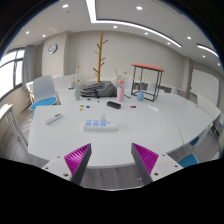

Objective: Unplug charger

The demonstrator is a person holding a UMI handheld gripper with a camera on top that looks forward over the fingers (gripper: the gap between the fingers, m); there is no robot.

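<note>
A white flat block with bluish parts on top, likely a power strip with a charger (97, 124), lies on the white table (150, 125), well ahead of my fingers and slightly left. My gripper (112, 160) is open and empty, hovering over the table's near edge. Its magenta pads (78, 157) stand wide apart with nothing between them. A small black object (114, 104) lies farther back near the middle of the table. I cannot make out a cable.
A small white remote-like item (54, 118) lies at the left. A grey bag (97, 90) and a pink bottle (121, 88) sit at the far side. A blue chair (43, 101), a wooden coat stand (99, 55) and a red-framed side table (146, 75) stand beyond.
</note>
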